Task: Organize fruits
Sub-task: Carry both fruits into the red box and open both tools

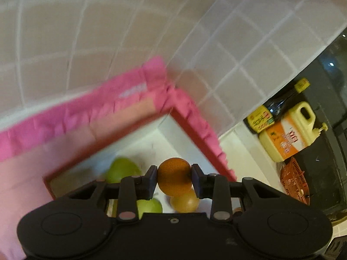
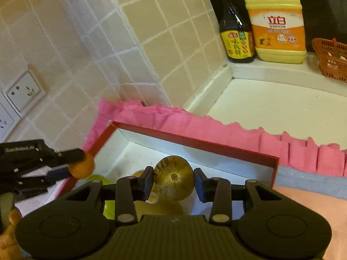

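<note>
Left wrist view: the left gripper holds an orange above the red box, where at least 3 fruits seem to lie already. The right gripper holds a yellowish fruit, perhaps a passion fruit, above the same box. Both are not yet put down.

Both wrist views angled down, close over red-rimmed box, tiled corner behind, shared: box, yellow jug, left gripper entering right view
</note>
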### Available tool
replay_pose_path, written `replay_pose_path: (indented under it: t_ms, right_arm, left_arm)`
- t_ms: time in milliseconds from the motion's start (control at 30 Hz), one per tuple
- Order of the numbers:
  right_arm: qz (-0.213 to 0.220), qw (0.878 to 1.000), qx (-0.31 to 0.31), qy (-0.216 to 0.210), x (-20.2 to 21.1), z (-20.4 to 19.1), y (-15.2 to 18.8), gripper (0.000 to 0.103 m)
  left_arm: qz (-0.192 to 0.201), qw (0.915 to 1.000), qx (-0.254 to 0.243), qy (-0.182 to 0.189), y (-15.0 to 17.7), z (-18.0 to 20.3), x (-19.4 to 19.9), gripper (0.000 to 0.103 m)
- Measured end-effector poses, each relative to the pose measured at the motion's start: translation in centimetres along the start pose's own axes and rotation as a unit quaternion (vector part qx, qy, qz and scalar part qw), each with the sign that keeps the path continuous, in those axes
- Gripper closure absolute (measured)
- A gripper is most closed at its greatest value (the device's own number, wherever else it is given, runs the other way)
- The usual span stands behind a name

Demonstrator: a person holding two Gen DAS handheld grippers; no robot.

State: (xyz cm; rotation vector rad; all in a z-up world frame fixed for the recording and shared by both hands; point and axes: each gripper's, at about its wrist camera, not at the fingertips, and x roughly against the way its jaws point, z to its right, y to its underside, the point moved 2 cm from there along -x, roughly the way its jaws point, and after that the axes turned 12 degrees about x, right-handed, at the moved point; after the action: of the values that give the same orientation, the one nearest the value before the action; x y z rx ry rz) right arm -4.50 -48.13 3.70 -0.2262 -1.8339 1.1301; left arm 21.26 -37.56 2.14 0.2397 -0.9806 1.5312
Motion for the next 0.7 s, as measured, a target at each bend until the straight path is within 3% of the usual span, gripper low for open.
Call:
replay_pose_path:
  t_ms: [400, 433, 467, 533, 633, 700]
  right_arm:
    - [-0.029, 1.0, -0.011, 0.006, -1.3, 0.7, 0.9, 0.06]
    - [-0.028, 1.0, -0.012, 0.005, -1.2, 0.7, 0.9, 0.06]
    - [-0.029, 0.999, -0.012, 0.006, -1.2, 0.6, 0.9, 0.059]
    - [-0.024, 1.0, -0.012, 0.001, -1.1, 0.6, 0.8, 0.051]
    - [-0.017, 1.0, -0.009, 0.0, -0.7, 0.3, 0.6, 0.037]
    - [-0.01, 1.0, -0.005, 0.001, -0.3, 0.1, 0.4, 0.036]
  left_arm:
    - [-0.015, 0.9998, -0.006, -0.008, 1.7, 0.0, -2.3, 0.063]
    - [-0.013, 0.9999, -0.002, -0.008, 1.6, -0.1, -2.3, 0.06]
    - [-0.012, 0.9999, 0.001, -0.007, 1.5, -0.1, -2.3, 0.047]
    - [-0.009, 0.9999, 0.001, -0.007, 1.4, 0.0, -2.0, 0.035]
    - [0.003, 0.9998, -0.01, -0.017, 1.1, 0.2, -1.3, 0.035]
    - [0.009, 0.9998, -0.01, -0.017, 0.9, 0.2, -0.8, 0.035]
